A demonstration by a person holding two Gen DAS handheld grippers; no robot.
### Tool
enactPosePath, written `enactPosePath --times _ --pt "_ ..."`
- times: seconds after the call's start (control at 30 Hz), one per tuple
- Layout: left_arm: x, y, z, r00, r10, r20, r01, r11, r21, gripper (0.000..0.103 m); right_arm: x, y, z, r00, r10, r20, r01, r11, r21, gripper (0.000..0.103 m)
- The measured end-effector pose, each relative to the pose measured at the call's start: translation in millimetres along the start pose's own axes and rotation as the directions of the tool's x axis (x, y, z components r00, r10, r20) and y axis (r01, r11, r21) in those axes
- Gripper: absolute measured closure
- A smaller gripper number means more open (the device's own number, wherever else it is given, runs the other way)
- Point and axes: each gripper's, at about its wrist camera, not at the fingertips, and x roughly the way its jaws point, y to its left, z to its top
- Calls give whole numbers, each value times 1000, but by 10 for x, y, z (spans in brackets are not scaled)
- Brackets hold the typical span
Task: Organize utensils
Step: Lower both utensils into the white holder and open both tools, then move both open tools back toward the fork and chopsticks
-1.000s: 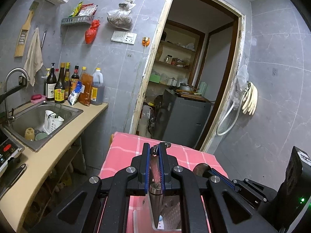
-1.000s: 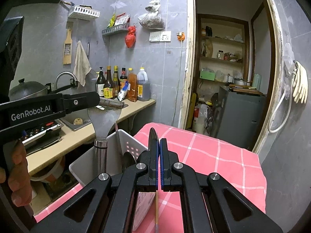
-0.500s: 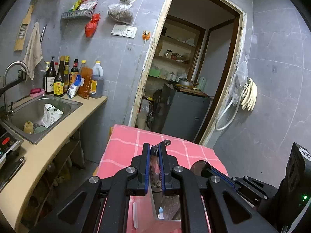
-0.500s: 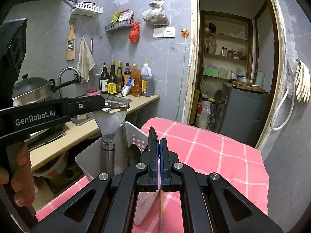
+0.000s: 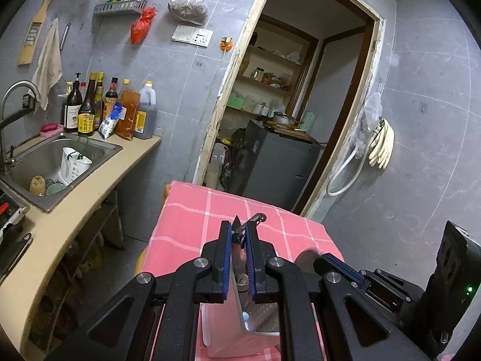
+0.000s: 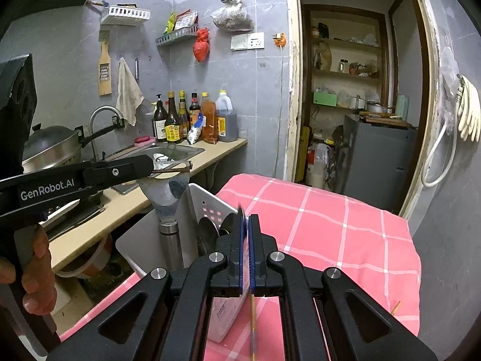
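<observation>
Lowering slightly, left hand-held gripper [image 6: 168, 168] stays clamped on spatula [image 6: 168, 198] above white holder [image 6: 207, 207]; right hand-held gripper [image 6: 247, 219] together, insertion pending.

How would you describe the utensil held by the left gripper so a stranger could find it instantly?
Find the pink checked table, then the white plastic holder at its sink-side edge. The metal spatula stands blade-up in it, pinched by the left gripper, taller than the ladles beside it.
</observation>
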Motion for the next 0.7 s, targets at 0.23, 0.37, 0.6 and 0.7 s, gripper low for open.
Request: enactPosePath --times 0.23,0.37,0.6,0.7 --pt "2 1 14 1000 -3 -1 3 1000 -4 94 -34 -41 11 1000 3 16 -4 1000 25 73" --pt "6 2 24 1000 -5 -3 5 1000 -4 94 -76 -82 26 999 -16 28 14 999 41 64" --pt "0 -4 20 1000 -3 -3 3 1000 -3 93 -177 -261 35 997 -62 43 58 994 90 51" --pt "22 -23 27 1000 -5 -12 5 1000 2 93 -215 -327 39 996 -77 48 71 992 104 48"
